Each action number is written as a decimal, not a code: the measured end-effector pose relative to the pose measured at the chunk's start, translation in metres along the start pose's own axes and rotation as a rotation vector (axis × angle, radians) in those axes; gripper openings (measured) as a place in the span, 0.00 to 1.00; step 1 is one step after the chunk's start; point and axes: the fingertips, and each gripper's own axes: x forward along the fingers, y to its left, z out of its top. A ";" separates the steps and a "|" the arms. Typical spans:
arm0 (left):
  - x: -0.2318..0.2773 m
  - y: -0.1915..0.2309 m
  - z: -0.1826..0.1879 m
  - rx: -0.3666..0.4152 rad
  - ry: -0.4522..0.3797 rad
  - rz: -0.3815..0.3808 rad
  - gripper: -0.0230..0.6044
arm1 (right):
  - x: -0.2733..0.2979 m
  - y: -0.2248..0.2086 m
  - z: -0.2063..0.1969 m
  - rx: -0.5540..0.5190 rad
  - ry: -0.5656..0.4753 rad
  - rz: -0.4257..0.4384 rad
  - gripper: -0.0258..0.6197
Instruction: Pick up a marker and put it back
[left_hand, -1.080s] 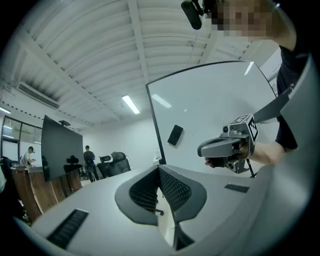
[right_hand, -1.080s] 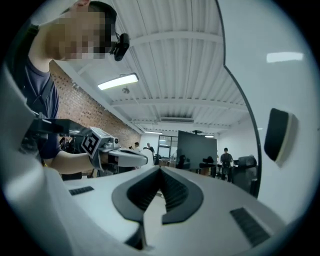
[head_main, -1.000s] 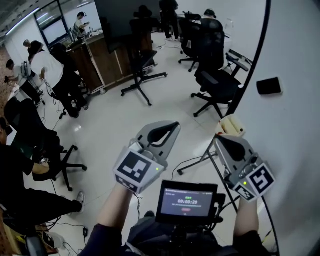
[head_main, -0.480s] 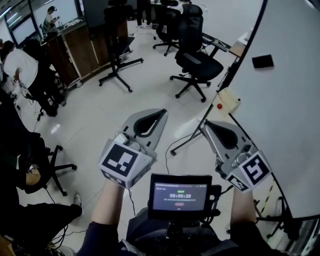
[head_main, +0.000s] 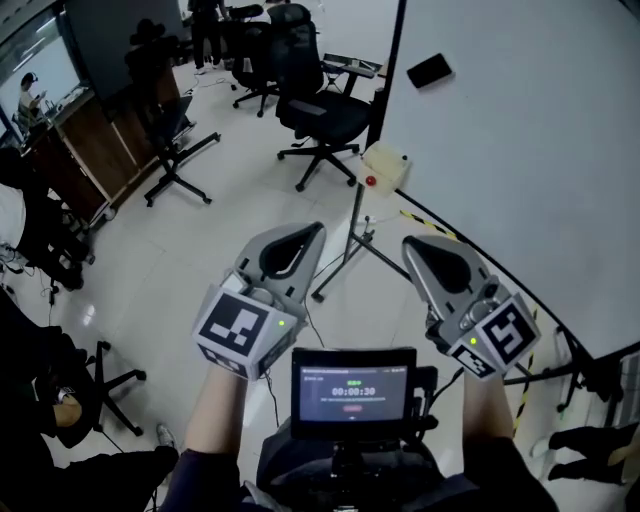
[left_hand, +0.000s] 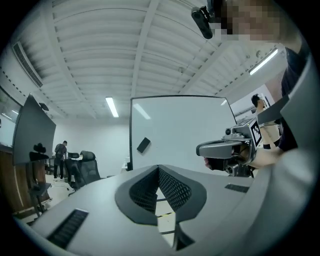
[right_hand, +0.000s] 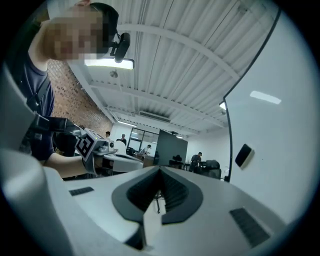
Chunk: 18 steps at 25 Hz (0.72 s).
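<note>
Grey left gripper (head_main: 316, 230) and right gripper (head_main: 408, 244) have fingers pressed together, empty. Screen (head_main: 353, 385) writing is too small to read.

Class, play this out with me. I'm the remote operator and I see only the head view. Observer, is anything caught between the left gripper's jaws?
Observer: No. In its own view the left gripper has its jaws together at the tips, with nothing between them.
Operator: And the right gripper?
Observer: Its view shows it shut and empty too.
Operator: Does the left gripper view show a marker?
Observer: No, just the upright whiteboard with a black eraser on it.
</note>
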 end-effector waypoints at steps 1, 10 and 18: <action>0.006 -0.009 0.001 0.001 0.000 -0.010 0.04 | -0.010 -0.005 0.000 -0.001 -0.006 -0.012 0.05; 0.082 -0.133 0.007 0.042 0.053 -0.069 0.04 | -0.143 -0.072 -0.006 0.049 -0.035 -0.077 0.05; 0.108 -0.221 0.007 0.087 0.099 -0.036 0.04 | -0.235 -0.104 -0.019 0.101 -0.075 -0.049 0.05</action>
